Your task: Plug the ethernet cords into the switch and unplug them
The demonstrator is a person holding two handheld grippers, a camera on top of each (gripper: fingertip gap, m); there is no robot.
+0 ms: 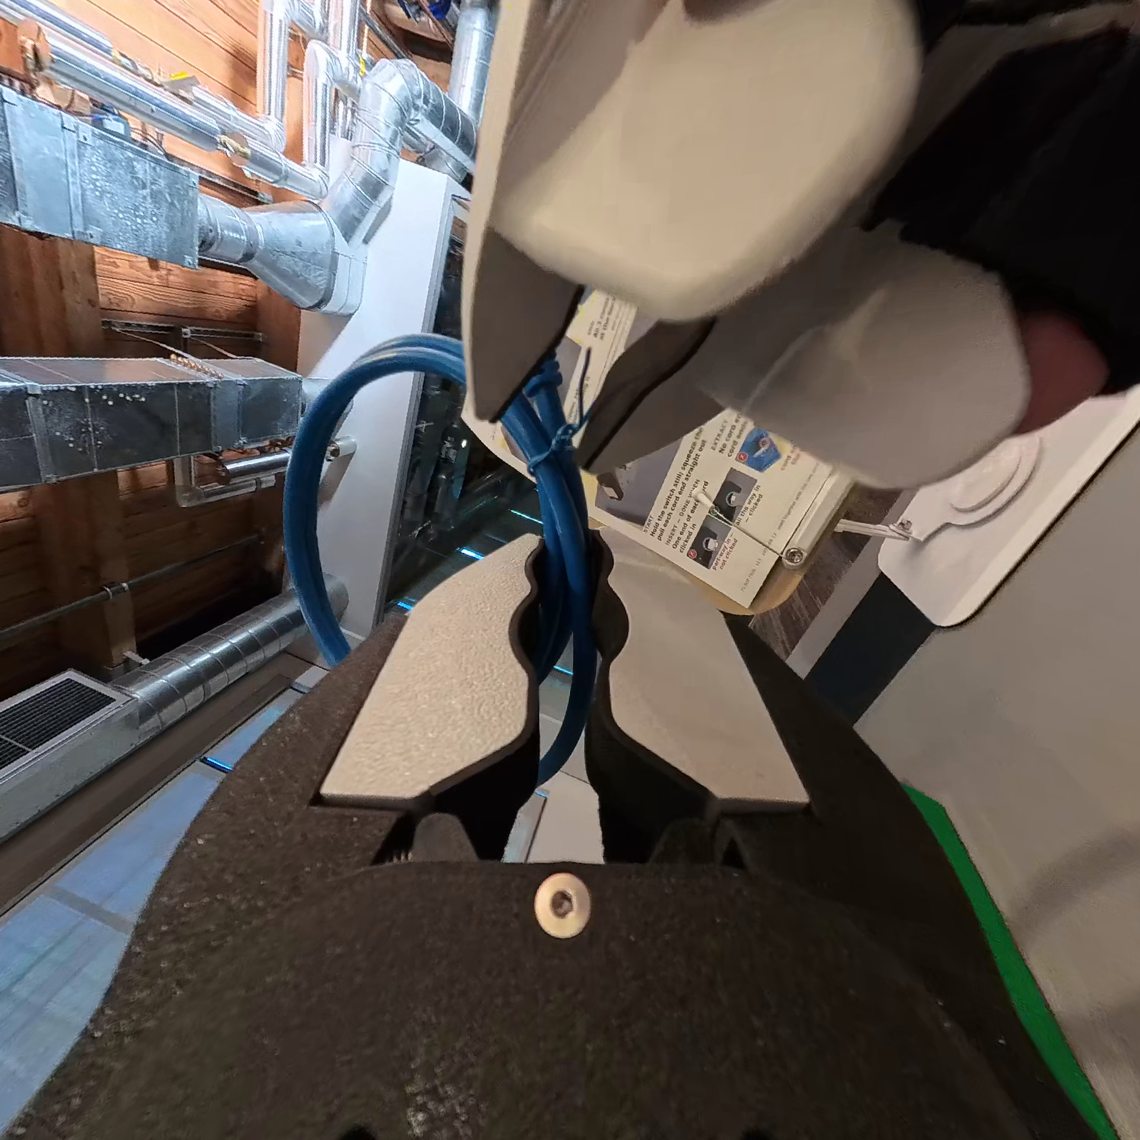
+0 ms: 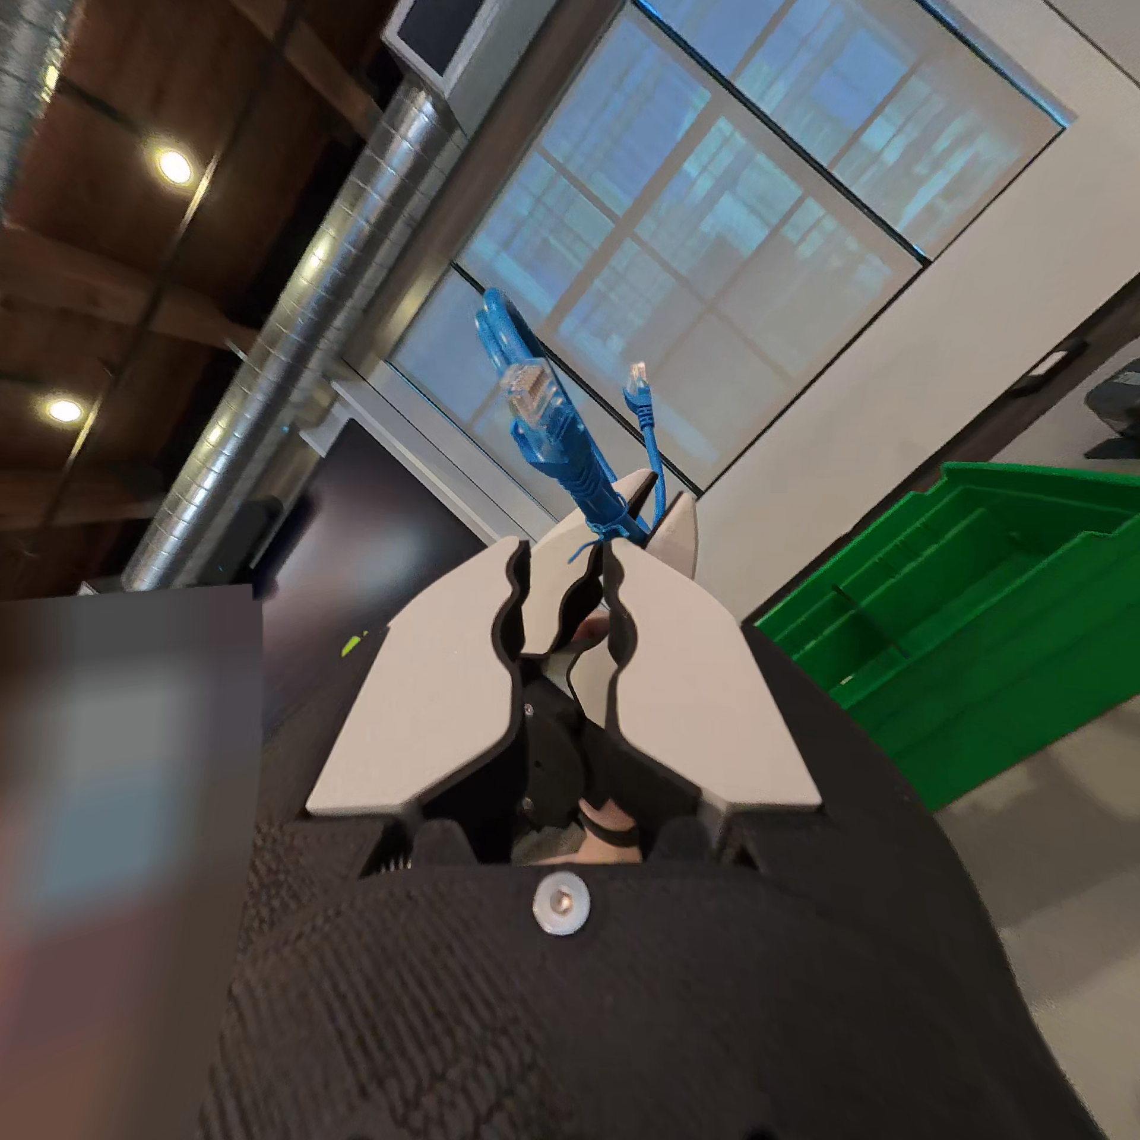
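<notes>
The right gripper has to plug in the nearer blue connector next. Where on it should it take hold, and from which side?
Probably the ribbed blue boot just behind the clear plug tip, pads on its broad sides, coming from behind along its length. That leaves the tip free to insert and clears the thin tie and the left gripper clamping the bundle.

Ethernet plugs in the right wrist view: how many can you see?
2. The nearer plug stands above the tool tips; a farther plug sits to its right. Others may be hidden.
</notes>
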